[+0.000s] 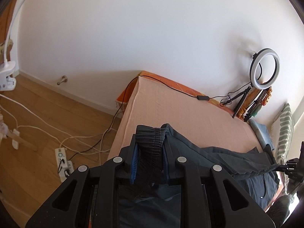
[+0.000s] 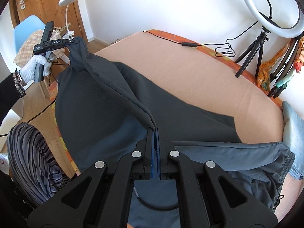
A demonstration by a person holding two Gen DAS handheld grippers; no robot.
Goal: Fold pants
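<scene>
The left gripper (image 1: 150,142) clamps a bunched, gathered band of the dark pants (image 2: 98,98) between its blue pads, raised above the bed's peach sheet (image 2: 190,76). A white-gloved left hand (image 2: 31,66) grips its handle. The right gripper (image 2: 155,133) is closed tight on a folded edge of the pants, tilted steeply toward the sheet.

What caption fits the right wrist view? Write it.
Right gripper and left gripper lift dark pants over the bed.
</scene>
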